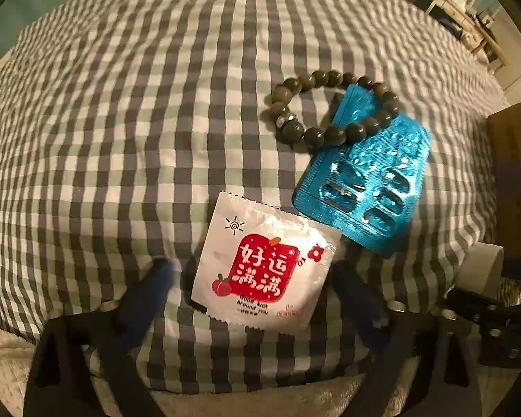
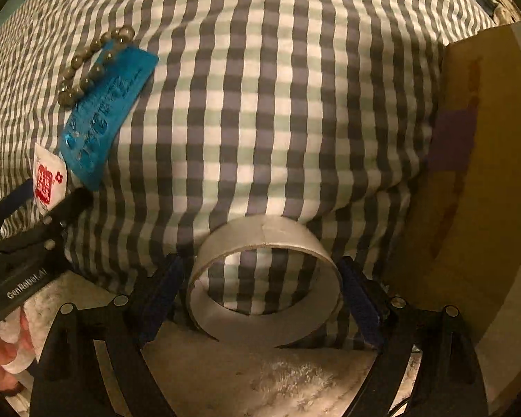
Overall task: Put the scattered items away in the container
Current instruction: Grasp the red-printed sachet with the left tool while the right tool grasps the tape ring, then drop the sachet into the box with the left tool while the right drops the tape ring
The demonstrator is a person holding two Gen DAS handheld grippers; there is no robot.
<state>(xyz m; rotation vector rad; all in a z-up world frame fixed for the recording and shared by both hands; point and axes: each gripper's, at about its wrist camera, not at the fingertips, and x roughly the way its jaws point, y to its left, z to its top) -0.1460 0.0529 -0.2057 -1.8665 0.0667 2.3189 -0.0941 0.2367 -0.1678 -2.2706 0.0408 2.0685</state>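
Note:
A white sachet [image 1: 264, 264] with a red label lies on the checked cloth between the open fingers of my left gripper [image 1: 260, 288]; neither pad touches it. A blue blister pack [image 1: 364, 180] lies beyond it, with a dark bead bracelet [image 1: 330, 111] resting partly on its far end. In the right wrist view a tape roll [image 2: 265, 278] stands between the open fingers of my right gripper [image 2: 264, 299]. The sachet [image 2: 48, 180], blister pack [image 2: 104, 111], bracelet [image 2: 87, 66] and left gripper [image 2: 48, 205] show at left there.
A cardboard box [image 2: 479, 173] stands at the right edge of the checked cloth [image 2: 278, 104]. A white fluffy towel [image 2: 288, 378] lies under the near edge. Furniture [image 1: 462, 17] shows at the far right in the left wrist view.

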